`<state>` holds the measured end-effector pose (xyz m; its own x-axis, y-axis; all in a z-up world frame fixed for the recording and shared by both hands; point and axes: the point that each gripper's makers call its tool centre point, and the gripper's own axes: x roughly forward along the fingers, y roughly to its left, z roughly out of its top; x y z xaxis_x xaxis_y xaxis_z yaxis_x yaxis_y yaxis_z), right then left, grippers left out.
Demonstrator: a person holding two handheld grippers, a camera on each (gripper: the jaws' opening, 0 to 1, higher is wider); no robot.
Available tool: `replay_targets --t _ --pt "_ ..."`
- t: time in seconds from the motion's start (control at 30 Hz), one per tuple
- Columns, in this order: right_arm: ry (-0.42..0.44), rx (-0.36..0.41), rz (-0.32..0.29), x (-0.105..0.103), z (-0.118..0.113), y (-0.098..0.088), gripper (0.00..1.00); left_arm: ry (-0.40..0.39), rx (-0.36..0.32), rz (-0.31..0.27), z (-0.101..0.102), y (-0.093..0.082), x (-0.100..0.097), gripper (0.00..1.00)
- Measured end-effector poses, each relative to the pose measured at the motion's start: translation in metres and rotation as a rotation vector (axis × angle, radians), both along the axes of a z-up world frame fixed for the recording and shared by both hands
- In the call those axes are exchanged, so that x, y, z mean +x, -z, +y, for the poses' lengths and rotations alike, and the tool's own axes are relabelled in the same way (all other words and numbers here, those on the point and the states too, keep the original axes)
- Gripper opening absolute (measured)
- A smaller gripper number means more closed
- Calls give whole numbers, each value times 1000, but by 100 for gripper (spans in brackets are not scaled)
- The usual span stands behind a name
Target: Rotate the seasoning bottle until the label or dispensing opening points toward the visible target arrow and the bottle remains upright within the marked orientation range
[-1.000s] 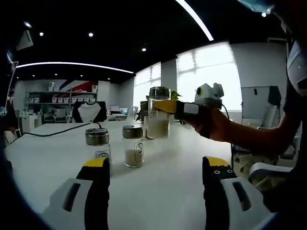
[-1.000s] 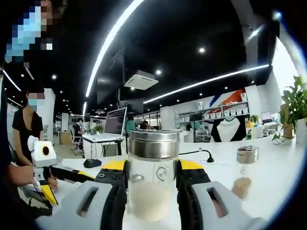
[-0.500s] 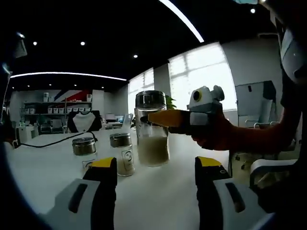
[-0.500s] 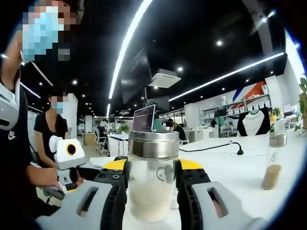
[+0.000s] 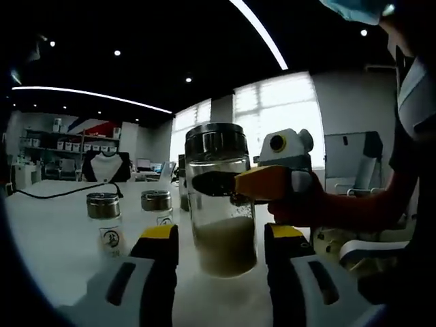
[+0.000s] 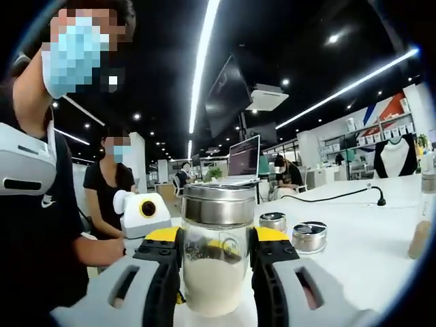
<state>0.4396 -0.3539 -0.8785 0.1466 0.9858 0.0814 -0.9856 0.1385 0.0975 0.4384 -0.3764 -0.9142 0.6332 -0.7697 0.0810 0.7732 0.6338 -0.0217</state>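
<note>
Two grippers: your right gripper [image 6: 214, 272] is clamped on the seasoning bottle [image 6: 218, 255]; your left gripper [image 5: 221, 272] has its jaws spread, with nothing between their pads.
Seasoning bottle: upright, in the lower middle of the right gripper view, a clear glass jar with a metal cap and pale granules filling its lower part. In the left gripper view it stands at centre frame [image 5: 219, 197], above and between your left jaws, not touched by them.
Right gripper, left gripper view: it reaches in from the right of the frame [image 5: 214, 184], its yellow jaw lying across the glass just under the cap, your hand [image 5: 300, 204] behind it.
Left gripper, right gripper view: it shows at left of centre [image 6: 146, 214], white with a yellow-ringed part, beside the bottle and apart from it.
Small shakers: two glass shakers with metal caps stand at lower left of the left gripper view, one [image 5: 104, 225] farther left, one [image 5: 157, 206] nearer the bottle, both on the white table [image 5: 48, 231].
Round tins: two low metal tins [image 6: 310, 237] sit right of the bottle in the right gripper view, on the table.
Target arrow: you cannot tell; none can be made out on the table.
</note>
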Motion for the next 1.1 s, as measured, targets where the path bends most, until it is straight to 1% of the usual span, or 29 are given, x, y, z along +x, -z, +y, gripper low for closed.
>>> replay_targets --t 0.07,0.13,0.17,0.23,0.3,0.37,0.43,0.53,0.57,0.63,0.67,0.7,0.73,0.77,0.8,0.87,0.9,0.97,1.0,1.03,1.07,1.1 --pt "-27 22 21 -4 1 -2 37 13 -11 -2 0 -2 -1 47" --pt "-50 43 26 -7 1 -5 37 48 -40 8 -3 -5 -5 45" --pt "-67 65 37 -9 0 -8 37 60 -57 22 -4 -6 -6 45" --pt "-105 85 38 -14 0 -10 37 93 -74 57 -8 -6 -10 44" --pt "-128 98 36 -18 0 -11 37 122 -108 99 -12 -5 -13 44" --pt "-139 109 45 -19 0 -11 37 122 -114 108 -13 -5 -14 44" --pt "-138 115 52 -18 0 -10 37 104 -108 114 -13 -4 -13 44" --pt "-124 117 71 -14 -1 -8 38 58 -73 105 -10 -3 -11 43" --pt "-119 115 73 -13 -2 -8 38 19 -35 74 -7 -3 -9 43" --pt "-76 122 81 -7 -3 -8 38 -45 10 36 -2 -3 -5 43" --pt "-42 114 74 -3 -2 -6 39 -81 45 34 0 -1 -2 43" --pt "-15 112 67 0 -2 -5 39 -108 70 47 1 2 0 43" --pt "33 103 56 5 0 -3 40 -155 109 55 5 6 4 43" --pt "60 94 56 8 1 -1 41 -182 134 48 6 7 6 43" --pt "75 90 60 8 4 0 41 -211 172 20 6 8 9 43" --pt "116 87 61 11 6 0 42 -247 190 2 7 9 11 43" --pt "150 85 83 15 7 1 42 -271 201 -12 7 9 13 43" --pt "175 83 97 18 8 2 43 -290 203 -8 7 10 13 43" --pt "212 88 117 21 7 2 43 -306 202 -7 8 10 14 43" --pt "232 88 120 23 7 2 44 -330 198 -13 10 8 14 43" --pt "243 85 126 23 7 2 44 -355 207 -28 12 7 15 43" --pt "257 85 136 23 8 1 44 -403 245 -61 16 5 15 43"
